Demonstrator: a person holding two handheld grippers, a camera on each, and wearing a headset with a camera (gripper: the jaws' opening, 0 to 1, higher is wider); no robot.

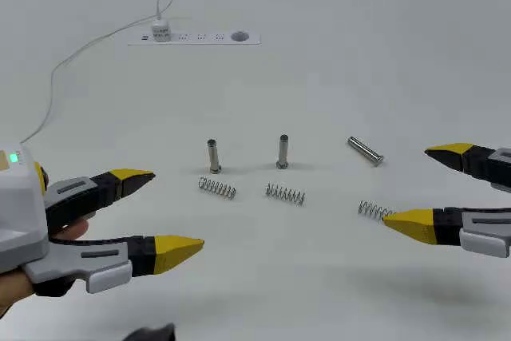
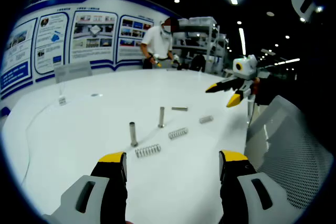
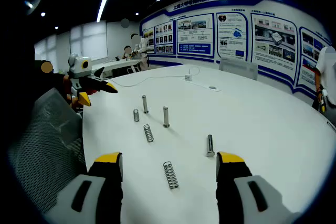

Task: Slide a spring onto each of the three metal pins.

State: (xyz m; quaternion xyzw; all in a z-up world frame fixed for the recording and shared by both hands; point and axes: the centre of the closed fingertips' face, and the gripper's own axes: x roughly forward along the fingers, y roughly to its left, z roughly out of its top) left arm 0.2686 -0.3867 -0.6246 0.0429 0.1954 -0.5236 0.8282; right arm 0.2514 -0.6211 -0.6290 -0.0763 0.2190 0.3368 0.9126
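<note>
Two metal pins stand upright on the white table, the left pin (image 1: 212,156) (image 2: 133,134) (image 3: 144,104) and the middle pin (image 1: 283,152) (image 2: 161,117) (image 3: 165,116). A third pin (image 1: 365,150) (image 2: 179,108) (image 3: 210,145) lies on its side at the right. Three springs lie in front: left spring (image 1: 217,188) (image 2: 148,150), middle spring (image 1: 285,194) (image 2: 178,132) (image 3: 148,132), right spring (image 1: 373,211) (image 2: 206,119) (image 3: 169,174). My left gripper (image 1: 168,209) (image 2: 172,162) is open, short of the left spring. My right gripper (image 1: 431,185) (image 3: 167,162) is open, its lower jaw tip beside the right spring.
A white power strip (image 1: 196,37) with a plugged adapter and cable lies at the far side of the table. A mesh chair back (image 2: 291,150) (image 3: 44,145) stands by the table edge. People stand in the background near wall posters.
</note>
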